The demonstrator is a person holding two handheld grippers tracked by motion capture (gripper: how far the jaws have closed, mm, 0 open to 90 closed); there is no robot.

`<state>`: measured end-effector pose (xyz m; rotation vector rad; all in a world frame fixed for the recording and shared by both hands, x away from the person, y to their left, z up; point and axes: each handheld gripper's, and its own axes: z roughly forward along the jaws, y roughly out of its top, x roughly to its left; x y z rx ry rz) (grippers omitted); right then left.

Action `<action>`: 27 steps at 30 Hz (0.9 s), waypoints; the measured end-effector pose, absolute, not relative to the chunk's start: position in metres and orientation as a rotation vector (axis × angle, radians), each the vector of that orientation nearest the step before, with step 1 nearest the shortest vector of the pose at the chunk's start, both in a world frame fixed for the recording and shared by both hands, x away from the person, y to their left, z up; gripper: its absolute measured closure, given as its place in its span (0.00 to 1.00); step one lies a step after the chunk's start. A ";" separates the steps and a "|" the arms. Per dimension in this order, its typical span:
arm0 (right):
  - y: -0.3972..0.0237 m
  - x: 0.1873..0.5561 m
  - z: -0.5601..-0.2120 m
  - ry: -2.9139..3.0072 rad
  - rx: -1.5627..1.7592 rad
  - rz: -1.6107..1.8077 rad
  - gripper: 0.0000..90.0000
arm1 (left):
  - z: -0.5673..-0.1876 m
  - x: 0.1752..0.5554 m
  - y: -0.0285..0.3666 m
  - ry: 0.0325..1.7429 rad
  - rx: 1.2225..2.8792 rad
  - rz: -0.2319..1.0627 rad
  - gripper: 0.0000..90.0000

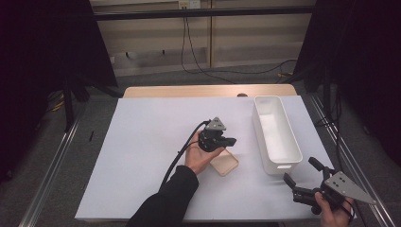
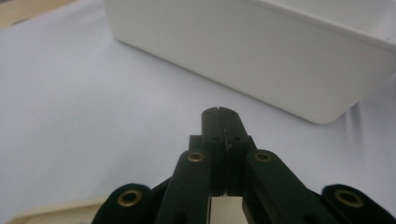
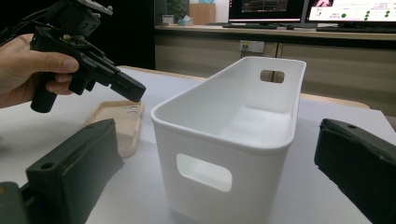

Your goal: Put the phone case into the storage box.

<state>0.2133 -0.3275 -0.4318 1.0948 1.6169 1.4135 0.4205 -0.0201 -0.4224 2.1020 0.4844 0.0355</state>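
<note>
My left gripper (image 1: 232,141) is held in a hand over the middle of the white sheet, its jaws shut with nothing between them (image 2: 218,112). It hangs just above a beige phone case (image 1: 226,163) that lies flat on the sheet, and it points toward a white plastic bin (image 1: 283,166). The bin's side wall (image 2: 261,51) is close ahead in the left gripper view. My right gripper (image 1: 301,170) is at the table's near right corner, open wide and facing the bin's handle end (image 3: 205,172). From there I see the left gripper (image 3: 134,91) over the case (image 3: 119,119).
A white sheet (image 1: 142,151) covers the wooden table (image 1: 189,91). The bin stands lengthwise along the right side and looks empty inside. Cables run over the floor behind the table. Dark curtains hang at both sides.
</note>
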 end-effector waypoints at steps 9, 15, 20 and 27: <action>-0.328 0.214 -0.432 1.621 1.095 1.410 0.00 | -0.425 0.423 -0.025 0.494 2.200 0.030 1.00; -0.328 0.214 -0.432 1.623 1.094 1.411 0.00 | -0.426 0.423 -0.032 0.517 2.240 0.015 1.00; -0.328 0.214 -0.432 1.624 1.094 1.412 0.00 | -0.432 0.424 -0.039 0.548 2.270 0.004 1.00; -0.328 0.214 -0.432 1.625 1.094 1.411 0.00 | -0.438 0.429 -0.044 0.572 2.279 -0.018 1.00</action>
